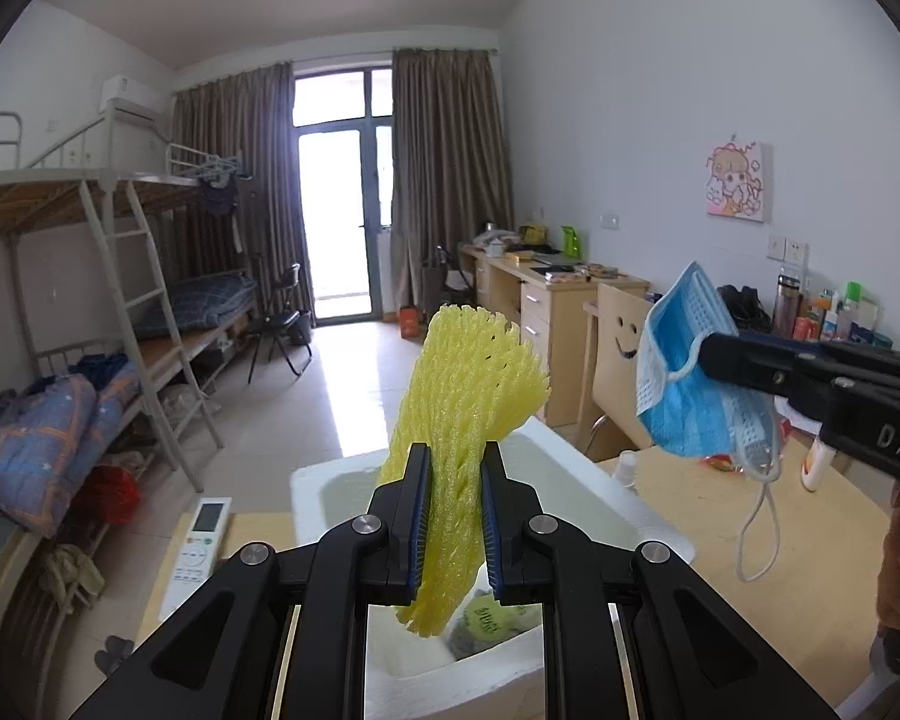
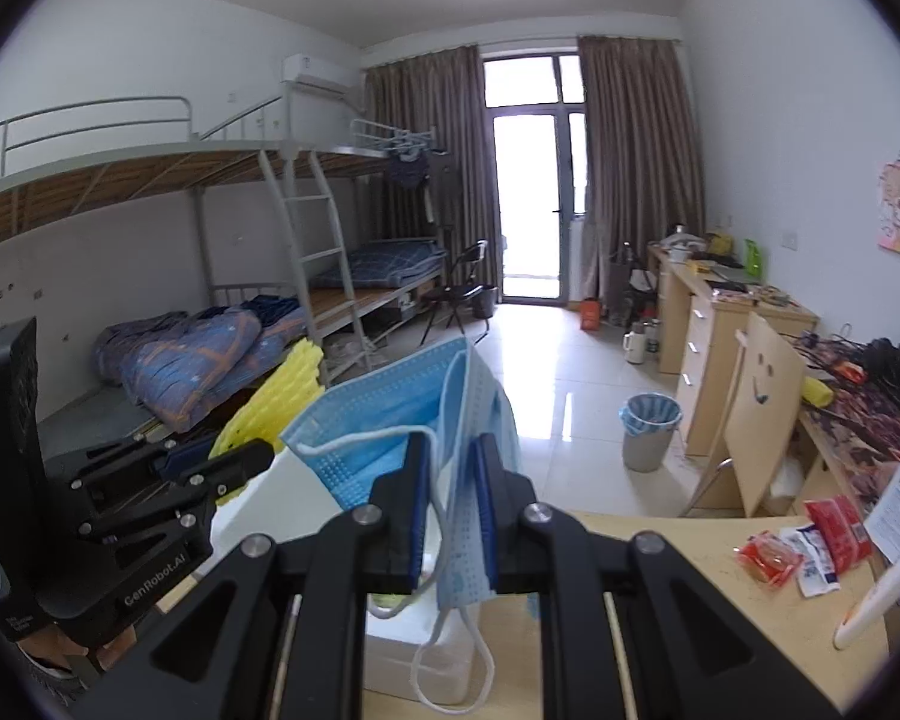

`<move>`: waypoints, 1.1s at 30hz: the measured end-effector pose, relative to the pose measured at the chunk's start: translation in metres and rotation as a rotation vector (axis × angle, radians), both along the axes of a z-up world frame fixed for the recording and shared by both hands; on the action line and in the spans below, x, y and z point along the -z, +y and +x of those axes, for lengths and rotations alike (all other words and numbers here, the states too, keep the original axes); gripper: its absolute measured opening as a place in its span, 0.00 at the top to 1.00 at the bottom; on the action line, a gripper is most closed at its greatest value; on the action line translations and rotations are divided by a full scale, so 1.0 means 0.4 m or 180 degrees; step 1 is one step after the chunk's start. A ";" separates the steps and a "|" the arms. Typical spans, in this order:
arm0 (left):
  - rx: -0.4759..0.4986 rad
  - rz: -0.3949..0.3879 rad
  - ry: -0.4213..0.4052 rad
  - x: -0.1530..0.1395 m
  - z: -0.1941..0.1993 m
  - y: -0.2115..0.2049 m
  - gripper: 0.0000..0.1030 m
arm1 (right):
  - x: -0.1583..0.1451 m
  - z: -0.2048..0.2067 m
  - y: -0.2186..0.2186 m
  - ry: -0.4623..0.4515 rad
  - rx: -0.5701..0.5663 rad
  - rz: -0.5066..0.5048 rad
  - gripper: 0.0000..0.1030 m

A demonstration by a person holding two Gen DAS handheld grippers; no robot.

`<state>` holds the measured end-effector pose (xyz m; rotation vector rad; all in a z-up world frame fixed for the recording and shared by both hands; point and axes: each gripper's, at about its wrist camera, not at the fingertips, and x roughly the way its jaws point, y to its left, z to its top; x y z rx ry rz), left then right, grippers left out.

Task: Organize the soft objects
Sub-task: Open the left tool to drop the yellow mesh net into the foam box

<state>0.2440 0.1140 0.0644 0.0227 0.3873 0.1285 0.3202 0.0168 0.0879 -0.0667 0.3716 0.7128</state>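
Observation:
My left gripper [image 1: 455,462] is shut on a yellow foam net sleeve [image 1: 468,396], which stands up between the pads and hangs below them over a white foam box [image 1: 312,480]. A yellow-green item lies inside the box under the sleeve. My right gripper [image 2: 453,450] is shut on a blue face mask [image 2: 390,408], whose white ear loops dangle beneath. In the left wrist view the right gripper [image 1: 705,354] enters from the right with the blue face mask [image 1: 684,384], beside the box. The right wrist view shows the left gripper [image 2: 258,456] at lower left with the yellow foam net sleeve [image 2: 282,396].
A wooden table [image 2: 690,600] bears red snack packets [image 2: 768,555], a white tube [image 2: 876,588] and papers at the right. A white remote [image 1: 201,540] lies left of the box. A chair with a smiley face [image 1: 618,360], desks, a bin [image 2: 648,426] and bunk beds [image 2: 210,300] stand beyond.

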 end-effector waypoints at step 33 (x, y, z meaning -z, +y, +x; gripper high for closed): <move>-0.0152 0.0017 0.0212 0.063 0.066 0.014 0.07 | 0.019 0.014 -0.022 0.0049 0.0084 0.0016 0.82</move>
